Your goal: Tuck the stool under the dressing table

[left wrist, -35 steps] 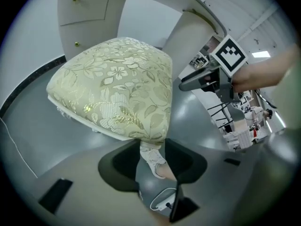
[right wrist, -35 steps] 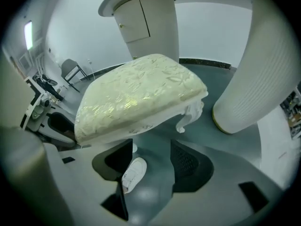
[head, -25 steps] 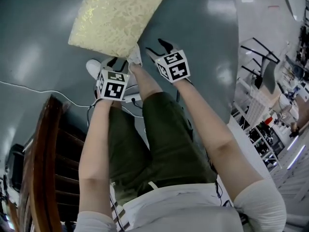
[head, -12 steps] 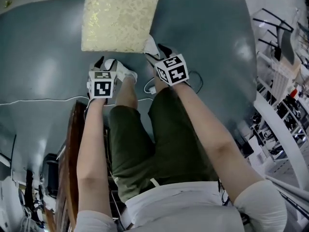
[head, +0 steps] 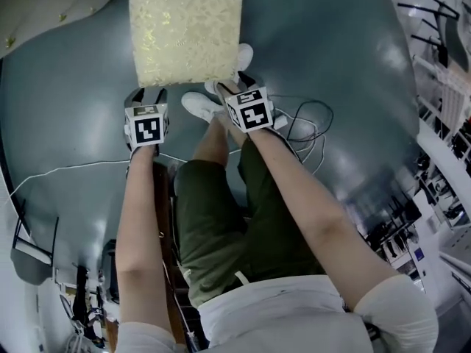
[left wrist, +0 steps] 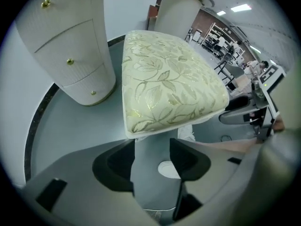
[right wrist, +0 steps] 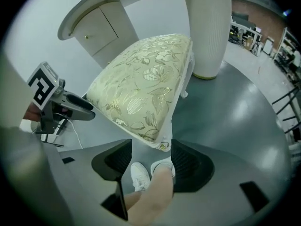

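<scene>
The rectangular stool with a cream, gold-leaf brocade cushion [head: 184, 28] stands on the glossy grey floor [head: 331, 50]. Its far end points into the gap between the two ribbed pedestals of the cream dressing desk with gold knobs [left wrist: 70, 46]. The left gripper [left wrist: 151, 147] hovers at the stool's near edge; its jaws have just been opening and stand wide, with only floor and a white shoe [left wrist: 170, 168] seen between them. The right gripper [right wrist: 149, 149] hangs at the near corner, its jaws also wide and holding nothing.
</scene>
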Demonstrator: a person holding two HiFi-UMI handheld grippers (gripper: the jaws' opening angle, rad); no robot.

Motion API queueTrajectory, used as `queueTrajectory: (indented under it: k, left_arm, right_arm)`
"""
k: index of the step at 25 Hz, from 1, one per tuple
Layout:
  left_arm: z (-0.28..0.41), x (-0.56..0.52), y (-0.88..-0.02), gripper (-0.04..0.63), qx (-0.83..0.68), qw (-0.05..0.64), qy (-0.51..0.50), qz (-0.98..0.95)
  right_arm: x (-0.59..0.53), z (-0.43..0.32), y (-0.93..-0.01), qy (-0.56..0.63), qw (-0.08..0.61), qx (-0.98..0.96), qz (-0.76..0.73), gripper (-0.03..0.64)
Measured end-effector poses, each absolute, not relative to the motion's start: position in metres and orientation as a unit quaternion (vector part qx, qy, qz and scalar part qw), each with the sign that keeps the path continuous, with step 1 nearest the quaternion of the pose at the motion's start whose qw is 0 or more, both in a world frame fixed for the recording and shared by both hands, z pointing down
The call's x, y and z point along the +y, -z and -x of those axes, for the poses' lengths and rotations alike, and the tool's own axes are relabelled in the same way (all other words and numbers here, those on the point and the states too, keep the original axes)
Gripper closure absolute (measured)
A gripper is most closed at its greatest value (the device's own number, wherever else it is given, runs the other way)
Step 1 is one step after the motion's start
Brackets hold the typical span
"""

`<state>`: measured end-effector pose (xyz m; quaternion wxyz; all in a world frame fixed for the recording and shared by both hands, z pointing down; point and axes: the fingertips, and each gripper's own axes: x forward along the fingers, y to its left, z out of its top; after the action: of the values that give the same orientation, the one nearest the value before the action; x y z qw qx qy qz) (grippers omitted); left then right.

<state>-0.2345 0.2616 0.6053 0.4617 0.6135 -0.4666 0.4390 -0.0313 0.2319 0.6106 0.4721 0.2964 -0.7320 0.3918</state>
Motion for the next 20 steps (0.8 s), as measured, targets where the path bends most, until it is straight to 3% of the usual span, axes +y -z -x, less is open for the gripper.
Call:
queueTrajectory:
  k: [6, 9, 20]
  left_arm:
    - [0.243, 0.267, -0.613, 0.38, -0.456, 0.46, -0.481, -0.591]
    - [0.249, 0.262, -0.613, 0.41, -0.466, 0.482, -0.476, -0.568]
    - [0.235, 0.259, -0.611, 0.448, -0.45, 0.471, -0.513, -0.559]
  right_arm:
    - [0.233, 0.036, -0.62, -0.389, 0.474, -0.726, -0.311, 0.36]
    - [0.234, 0.043, -0.619, -0.418, 0.449, -0.722, -0.319, 0.426]
    - [0.216, 0.032, -0.616, -0.452, 0.411, -0.73, -0.307, 0.445]
